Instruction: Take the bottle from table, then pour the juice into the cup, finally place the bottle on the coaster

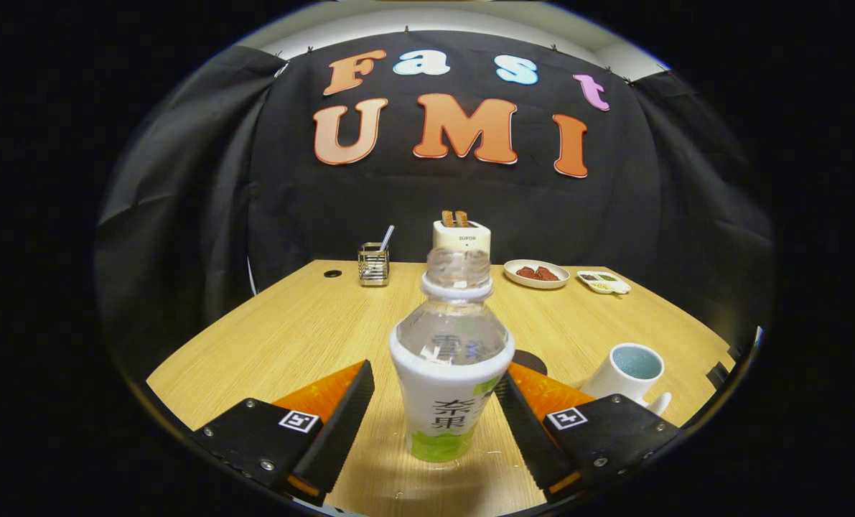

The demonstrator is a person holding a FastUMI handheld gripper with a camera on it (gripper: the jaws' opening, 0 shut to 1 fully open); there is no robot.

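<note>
My tongs [434, 384] are spread wide around the bottle [447, 373], which stands uncapped on the table [283, 337]; the right finger [524, 424] looks near its label, though I can't tell contact. The bottle half-hides the dark coaster [531, 360] behind it; the cup [628, 373] sits right.

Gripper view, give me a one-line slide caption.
Open gripper straddles the uncapped bottle on the table, cup to its right.

Gripper-mounted fisheye, low over table [291, 337], facing forward along gripper [434, 409] toward back wall; bottle [449, 366] close.
</note>
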